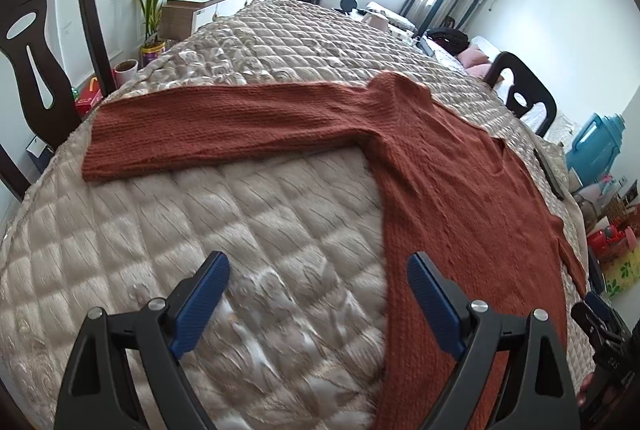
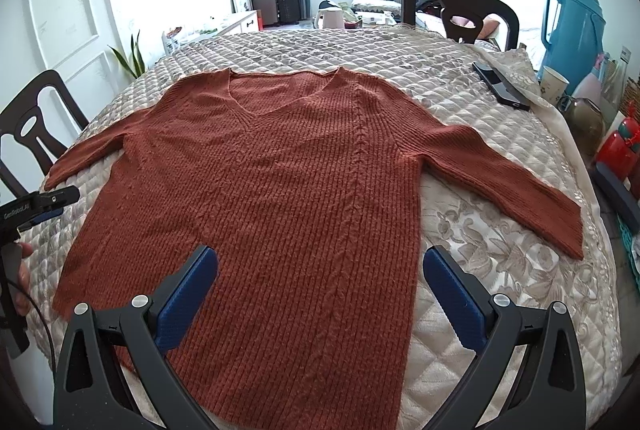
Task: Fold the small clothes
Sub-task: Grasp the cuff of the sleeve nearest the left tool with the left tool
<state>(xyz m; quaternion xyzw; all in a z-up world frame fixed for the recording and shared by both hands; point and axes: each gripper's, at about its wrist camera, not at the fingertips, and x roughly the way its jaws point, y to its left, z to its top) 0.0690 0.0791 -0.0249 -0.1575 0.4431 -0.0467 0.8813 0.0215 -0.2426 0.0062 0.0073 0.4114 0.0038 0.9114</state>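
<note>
A rust-red knitted V-neck sweater (image 2: 280, 182) lies flat and face up on the quilted beige table cover (image 2: 500, 270), both sleeves spread out to the sides. In the left wrist view the sweater (image 1: 460, 198) runs along the right, with its left sleeve (image 1: 208, 134) stretched across the middle. My left gripper (image 1: 318, 300) is open and empty above the cover, just left of the sweater's side edge. My right gripper (image 2: 320, 294) is open and empty above the sweater's lower body. The left gripper also shows at the left edge of the right wrist view (image 2: 40, 208).
Dark wooden chairs stand at the table's left (image 1: 44, 50) and far side (image 2: 460, 10). A black phone (image 2: 500, 88) lies on the cover at the right. A blue thermos jug (image 2: 576, 26), a cup (image 2: 554, 86) and red items (image 2: 618, 150) crowd the right edge.
</note>
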